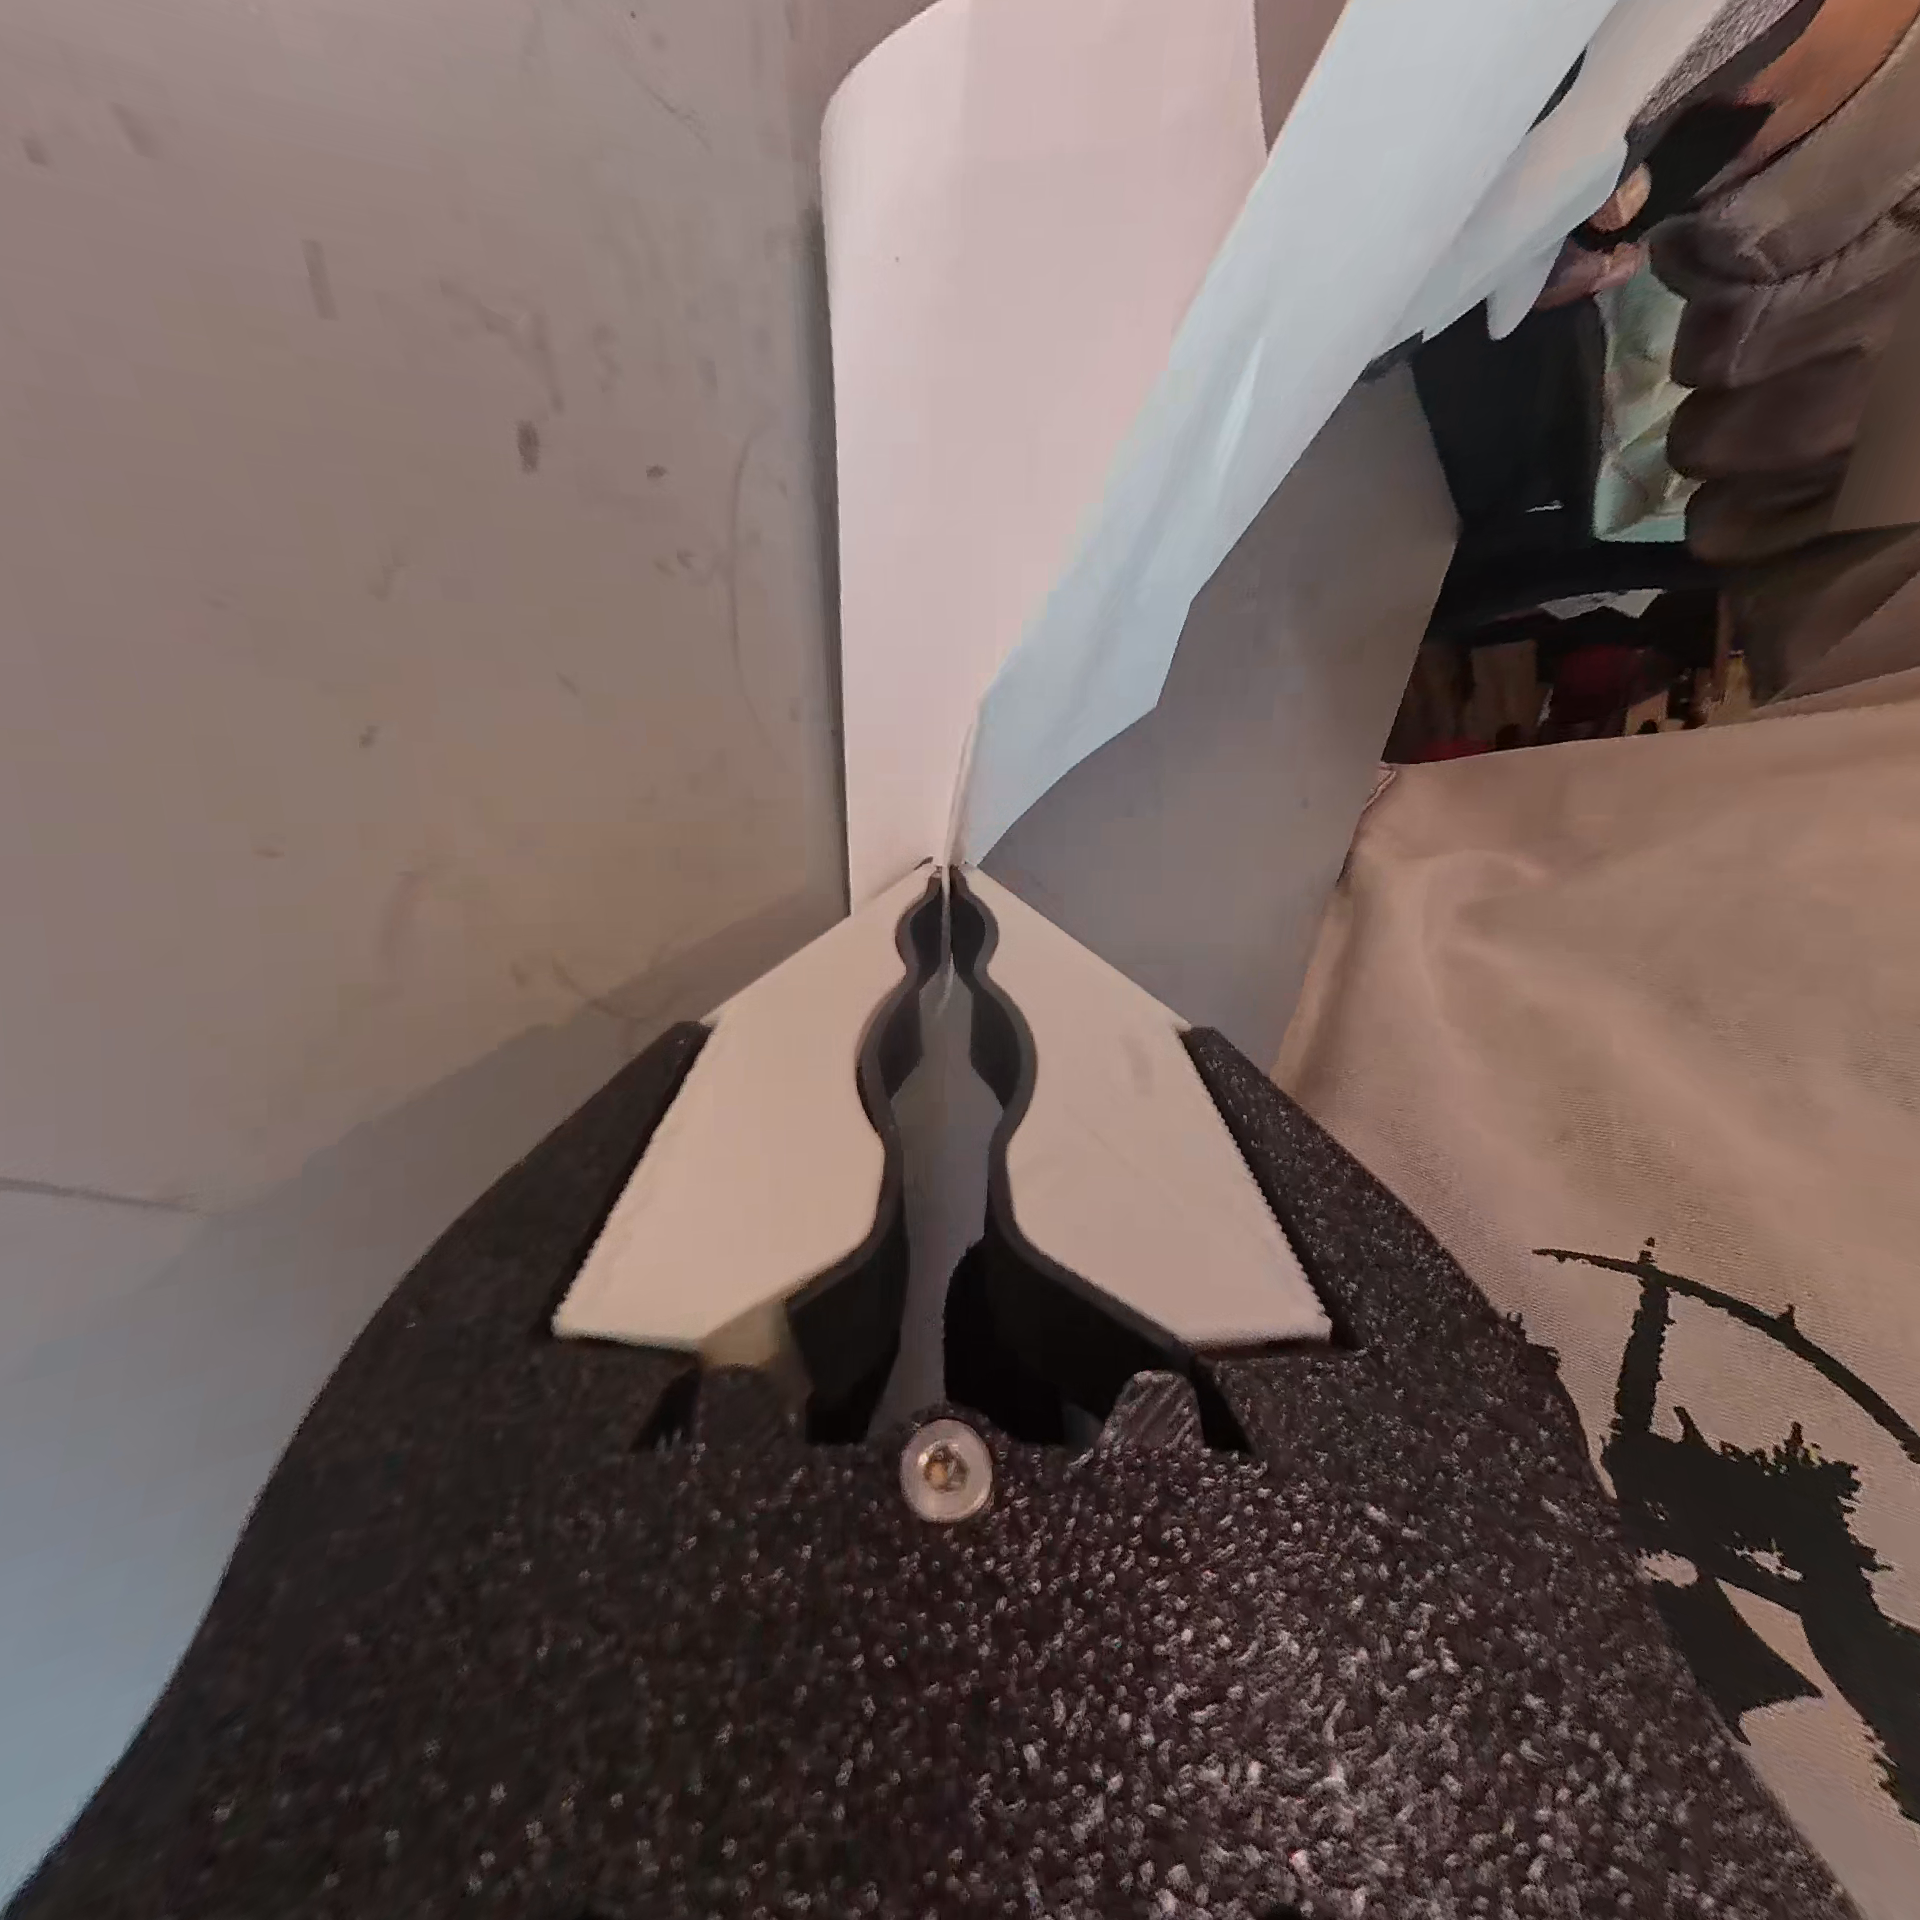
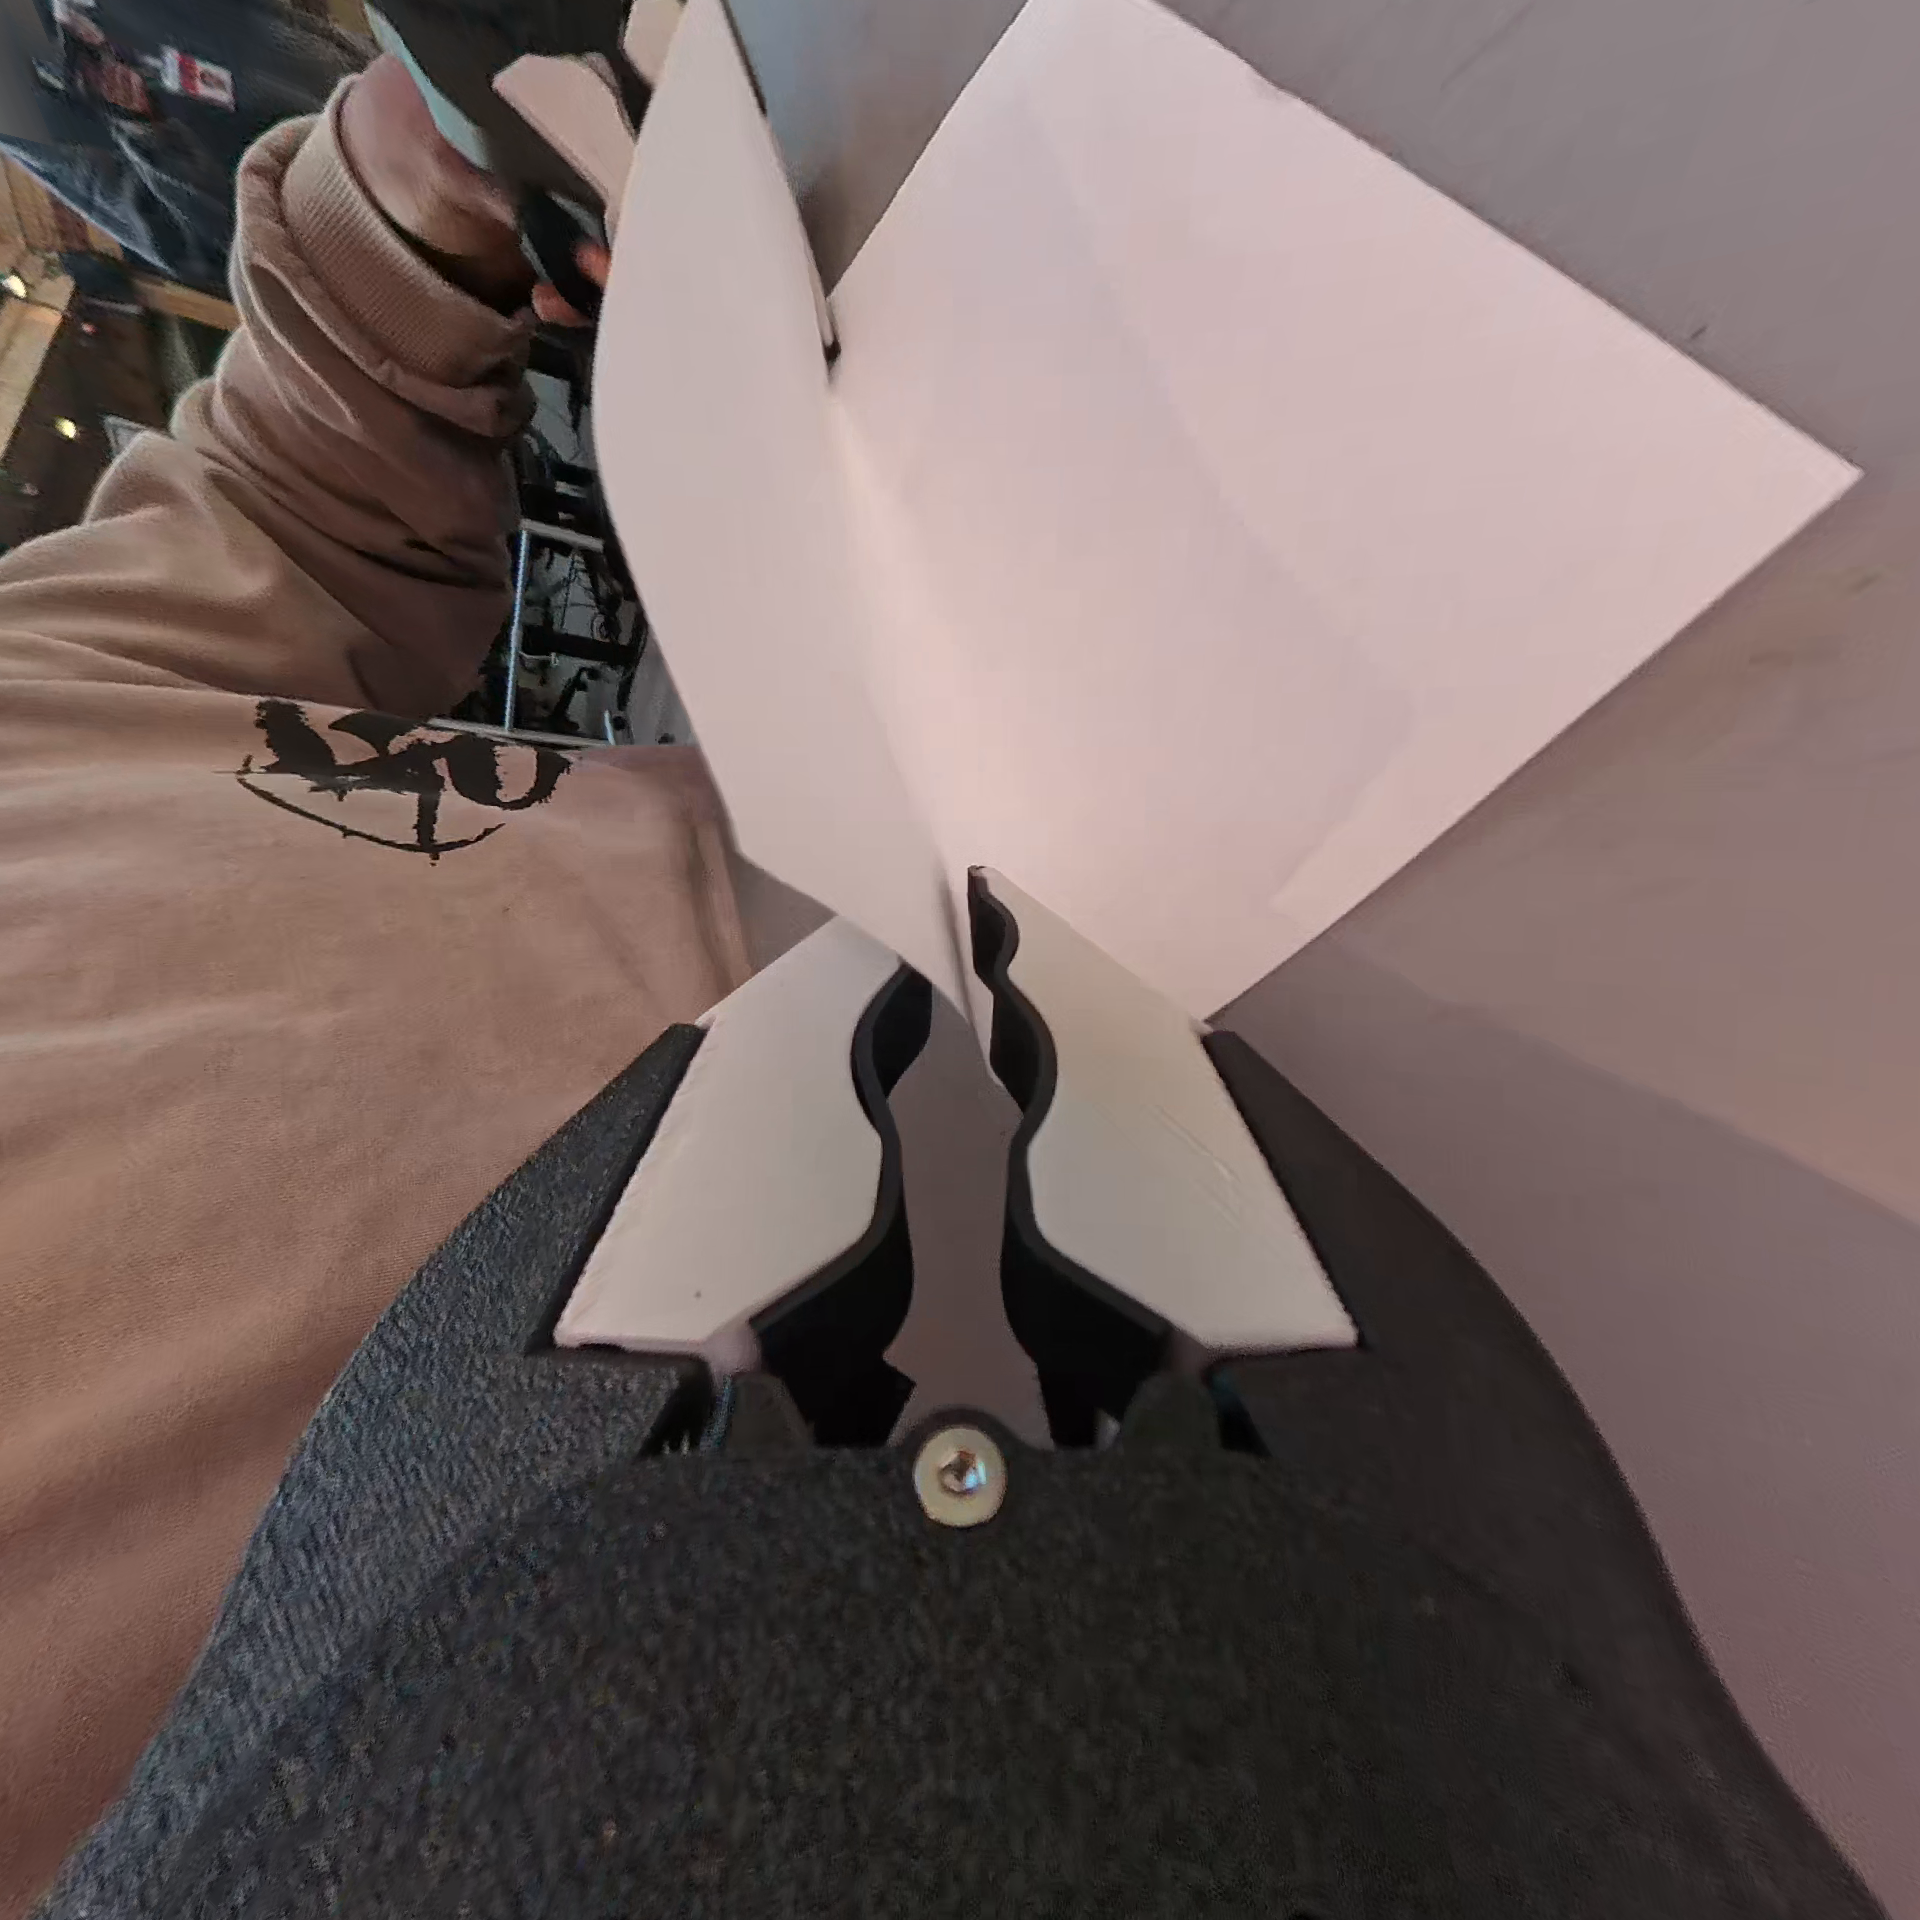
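Your left gripper has its jaws pressed together on the edge of a white sheet; the paper's thin edge runs down between the black pads right at the tips. From that pinch the sheet fans upward in two leaves: one curls back toward the grey table, the other, bluish in shadow, slants up to the right.

Your right gripper has its jaws slightly apart lower down, with the sheet slipped between them. Its left fingertip is hidden behind the paper, so you cannot tell from this view whether the tips are actually clamped on it. The sheet rises from the jaws and spreads wide, one corner pointing far right over the table, a fold line running up its middle.

No containers show in either view.

Your far hand, in the right wrist view, grips the other gripper at the top left, with a tan sleeve bunched at the wrist. Your tan sweatshirt with a black print fills the side of each view, so both grippers sit close to your chest, angled in toward each other across the paper.
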Action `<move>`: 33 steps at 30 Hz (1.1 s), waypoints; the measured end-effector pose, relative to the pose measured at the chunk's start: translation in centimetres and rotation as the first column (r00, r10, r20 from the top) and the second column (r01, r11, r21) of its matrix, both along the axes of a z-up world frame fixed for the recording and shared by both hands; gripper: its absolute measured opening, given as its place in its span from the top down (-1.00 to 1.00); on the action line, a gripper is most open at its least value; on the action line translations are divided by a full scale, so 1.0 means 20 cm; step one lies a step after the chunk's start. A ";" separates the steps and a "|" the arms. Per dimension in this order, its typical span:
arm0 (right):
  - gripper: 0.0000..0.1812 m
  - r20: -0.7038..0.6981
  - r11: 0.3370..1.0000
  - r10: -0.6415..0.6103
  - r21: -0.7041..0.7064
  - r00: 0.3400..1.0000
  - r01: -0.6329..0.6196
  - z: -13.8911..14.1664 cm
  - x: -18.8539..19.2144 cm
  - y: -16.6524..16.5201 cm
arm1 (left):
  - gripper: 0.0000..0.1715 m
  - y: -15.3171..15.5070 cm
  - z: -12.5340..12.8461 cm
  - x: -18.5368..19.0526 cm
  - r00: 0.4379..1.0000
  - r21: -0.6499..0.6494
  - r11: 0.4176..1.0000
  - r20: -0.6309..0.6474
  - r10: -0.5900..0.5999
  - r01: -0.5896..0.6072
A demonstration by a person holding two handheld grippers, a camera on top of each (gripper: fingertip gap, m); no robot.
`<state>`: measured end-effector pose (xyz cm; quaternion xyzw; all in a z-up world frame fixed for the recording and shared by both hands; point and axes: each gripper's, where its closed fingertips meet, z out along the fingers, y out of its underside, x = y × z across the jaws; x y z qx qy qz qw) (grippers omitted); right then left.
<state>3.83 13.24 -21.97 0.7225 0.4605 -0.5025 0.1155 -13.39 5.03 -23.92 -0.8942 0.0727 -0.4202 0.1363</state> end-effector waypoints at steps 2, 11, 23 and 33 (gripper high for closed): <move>0.95 -0.018 0.999 -0.044 -0.002 0.999 0.044 0.01 -0.01 0.06 | 1.00 0.00 0.00 0.00 1.000 -0.005 1.000 -0.018 -0.013 0.013; 1.00 -0.024 0.998 -0.063 -0.024 0.998 0.062 -0.03 -0.01 0.10 | 0.98 -0.04 0.02 0.00 0.997 0.058 0.996 -0.048 -0.067 0.070; 1.00 -0.009 0.997 -0.053 -0.056 0.999 0.052 -0.03 0.01 0.07 | 0.97 -0.13 0.13 -0.03 0.992 0.187 0.975 -0.058 -0.111 0.120; 1.00 0.033 0.999 -0.042 -0.025 0.999 0.043 -0.06 0.03 0.08 | 1.00 -0.25 -0.01 0.06 0.922 0.132 0.929 -0.228 -0.312 0.347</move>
